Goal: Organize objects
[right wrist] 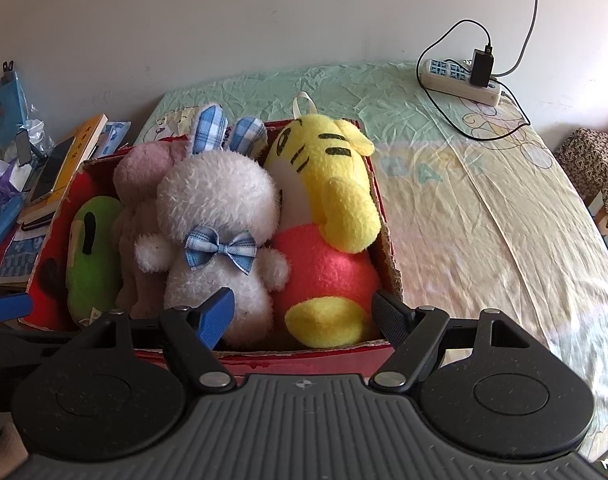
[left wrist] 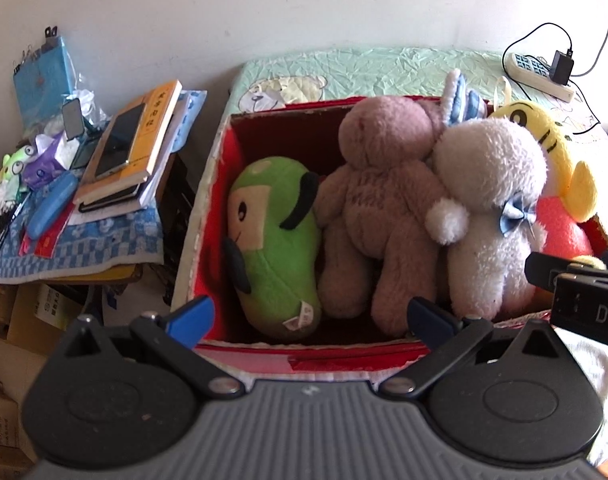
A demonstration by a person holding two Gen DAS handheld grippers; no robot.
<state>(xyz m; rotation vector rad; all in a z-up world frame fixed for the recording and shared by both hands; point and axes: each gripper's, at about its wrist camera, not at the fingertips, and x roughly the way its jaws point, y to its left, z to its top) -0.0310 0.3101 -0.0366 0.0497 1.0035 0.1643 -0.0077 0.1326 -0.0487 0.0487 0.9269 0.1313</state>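
the red box (right wrist: 384, 236) sits mid-frame on the pale green sheet (right wrist: 484, 208), and all four plush toys lie packed inside it, side by side: in the right wrist view, from left to right, the green toy (right wrist: 89, 252), the brown bear (right wrist: 137, 184), the white rabbit (right wrist: 215, 232) with its blue checked bow, and the yellow tiger (right wrist: 328, 200) against the right-hand wall. both tools hang at the near edge of the box, low in frame. the left gripper (left wrist: 312, 314) is spread wide with nothing between its fingers; the right gripper (right wrist: 304, 312) is likewise wide apart and empty.

these toys look light, soft and squashy, with a fuzzy pile that should not slip. they will deform under a pinch, so a thin part gives the surest hold: a limb, an ear, or the tiger's loop at the top (its round belly looks too broad for the fingers). nothing fragile here; the cardboard wall is the only stiff thing to snag on.
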